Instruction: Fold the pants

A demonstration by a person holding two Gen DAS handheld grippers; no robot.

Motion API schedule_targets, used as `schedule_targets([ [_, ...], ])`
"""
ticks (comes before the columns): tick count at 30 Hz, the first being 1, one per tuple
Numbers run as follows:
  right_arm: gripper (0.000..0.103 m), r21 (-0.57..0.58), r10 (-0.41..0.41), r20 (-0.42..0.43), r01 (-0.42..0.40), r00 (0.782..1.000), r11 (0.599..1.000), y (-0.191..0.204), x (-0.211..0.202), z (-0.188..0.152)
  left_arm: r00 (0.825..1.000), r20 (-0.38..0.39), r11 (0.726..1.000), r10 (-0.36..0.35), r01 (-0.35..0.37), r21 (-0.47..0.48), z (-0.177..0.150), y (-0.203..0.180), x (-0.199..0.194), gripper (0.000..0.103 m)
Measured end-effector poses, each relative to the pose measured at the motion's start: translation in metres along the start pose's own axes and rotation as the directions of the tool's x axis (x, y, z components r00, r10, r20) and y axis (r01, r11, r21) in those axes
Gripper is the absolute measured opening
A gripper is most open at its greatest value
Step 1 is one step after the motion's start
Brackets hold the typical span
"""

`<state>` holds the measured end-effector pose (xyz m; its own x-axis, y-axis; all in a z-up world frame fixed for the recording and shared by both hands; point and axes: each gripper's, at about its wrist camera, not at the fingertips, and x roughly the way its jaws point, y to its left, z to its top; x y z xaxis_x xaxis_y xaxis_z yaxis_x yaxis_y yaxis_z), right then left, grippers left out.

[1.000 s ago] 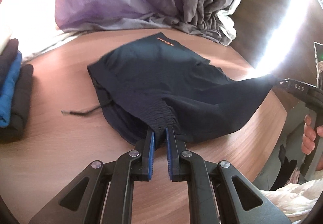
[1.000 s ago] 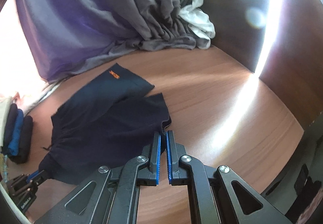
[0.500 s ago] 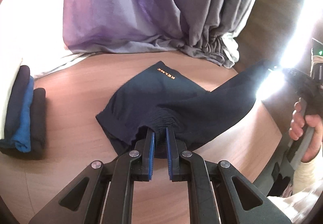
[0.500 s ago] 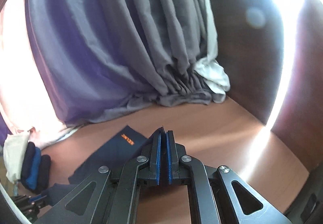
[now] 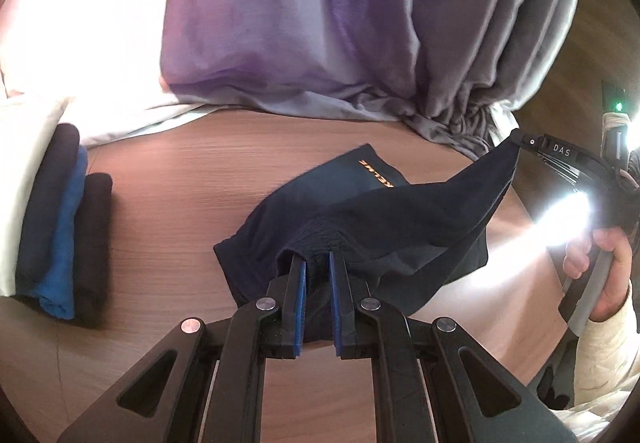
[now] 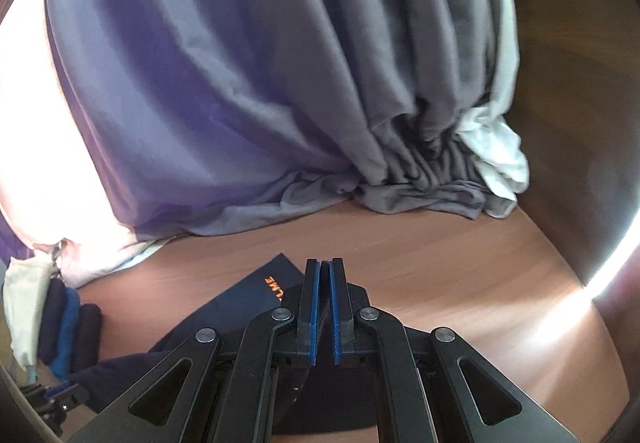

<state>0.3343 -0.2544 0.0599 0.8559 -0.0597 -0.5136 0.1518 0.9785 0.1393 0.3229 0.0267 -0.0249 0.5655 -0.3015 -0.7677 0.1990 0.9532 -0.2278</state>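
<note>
The dark navy pants (image 5: 360,219) with an orange logo hang between both grippers above the wooden table (image 5: 180,179). My left gripper (image 5: 318,257) is shut on the gathered elastic waistband, lifted off the table. My right gripper (image 5: 516,137) shows at the right of the left wrist view, shut on another edge of the pants and held higher. In the right wrist view the right gripper (image 6: 324,265) has its jaws pinched together with the pants (image 6: 248,303) hanging below them, and only the logo end lies on the table.
A stack of folded dark and blue clothes (image 5: 60,235) lies at the table's left. A purple-grey curtain (image 5: 320,23) hangs behind and bunches on the table at the back right (image 6: 424,179). Bright sunlight glares at the right edge (image 5: 568,211).
Both grippers have risen with the pants. The fabric that lay spread on the table now hangs between them, and the right gripper has lifted higher and tilted upward.
</note>
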Motion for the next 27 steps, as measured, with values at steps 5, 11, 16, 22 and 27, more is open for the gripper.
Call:
schedule_targets([
  [5, 0.006, -0.044, 0.038, 0.000, -0.038, 0.999, 0.998, 0.017, 0.019, 0.015, 1.000, 0.003, 0.998, 0.025, -0.025, -0.050, 0.010, 0.013, 0.009, 0.012],
  [11, 0.006, -0.111, 0.038, -0.017, -0.040, 0.999, 0.993, 0.038, 0.066, 0.033, 0.995, -0.054, 0.990, 0.084, -0.090, -0.109, 0.024, 0.037, 0.043, 0.012],
  [16, 0.006, -0.125, 0.063, -0.119, -0.078, 0.991, 0.989, 0.050, 0.123, 0.032, 0.988, -0.100, 0.984, 0.120, -0.131, -0.122, 0.028, 0.053, 0.065, 0.012],
  [22, 0.006, -0.149, 0.046, -0.189, -0.075, 0.981, 0.986, 0.063, 0.169, 0.026, 0.976, -0.147, 0.975, 0.162, -0.181, -0.129, 0.029, 0.067, 0.083, 0.019],
  [27, 0.045, -0.183, 0.021, -0.202, -0.059, 0.979, 0.981, 0.068, 0.175, 0.026, 0.947, -0.090, 0.948, 0.309, -0.314, -0.049, 0.034, 0.060, 0.068, 0.050],
])
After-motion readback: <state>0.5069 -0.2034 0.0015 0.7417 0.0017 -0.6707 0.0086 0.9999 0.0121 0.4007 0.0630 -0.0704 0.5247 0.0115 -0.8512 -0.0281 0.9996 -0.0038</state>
